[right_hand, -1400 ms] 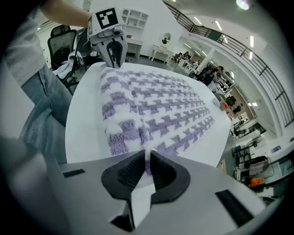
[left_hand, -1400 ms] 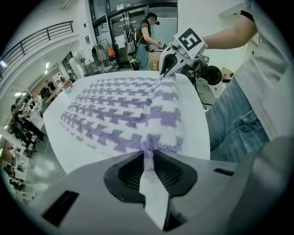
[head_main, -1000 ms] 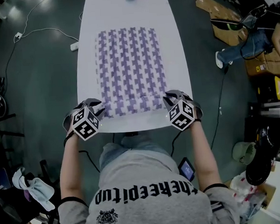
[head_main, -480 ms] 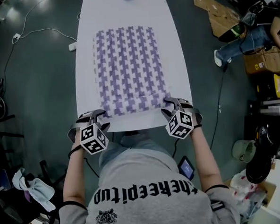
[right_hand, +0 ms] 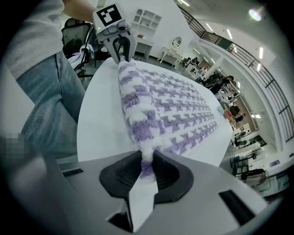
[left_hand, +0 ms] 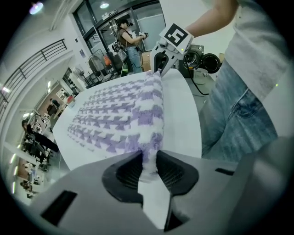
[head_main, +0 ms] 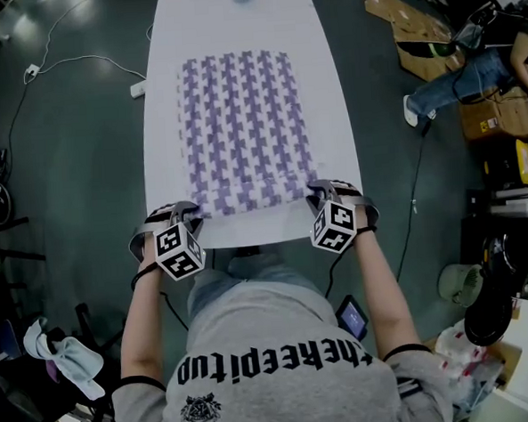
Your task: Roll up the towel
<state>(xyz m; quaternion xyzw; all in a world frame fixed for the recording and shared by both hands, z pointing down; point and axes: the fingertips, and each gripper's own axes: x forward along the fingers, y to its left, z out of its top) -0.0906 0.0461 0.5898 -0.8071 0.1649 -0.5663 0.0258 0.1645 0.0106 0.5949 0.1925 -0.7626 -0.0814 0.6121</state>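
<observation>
Pinching both near corners of the soft purple-and-white cloth towel (head_main: 241, 127), flat on the long white bench (head_main: 336, 112), with just-closed fingers (left_hand: 126, 172) of left gripper (left_hand: 148, 169) and right gripper (right_hand: 146, 170), to start the roll evenly.

1 towel (head_main: 241, 127), 1 table (head_main: 161, 96), 2 claws: l claw (head_main: 186, 210), r claw (head_main: 320, 193).

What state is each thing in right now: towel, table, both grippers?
towel: spread flat on the table, near edge bunched into a raised fold.
table: white top, towel lying lengthwise on it.
left gripper: fingers have just been closing, now pinching the towel's near left corner.
right gripper: fingers have just been closing, now pinching the towel's near right corner.
</observation>
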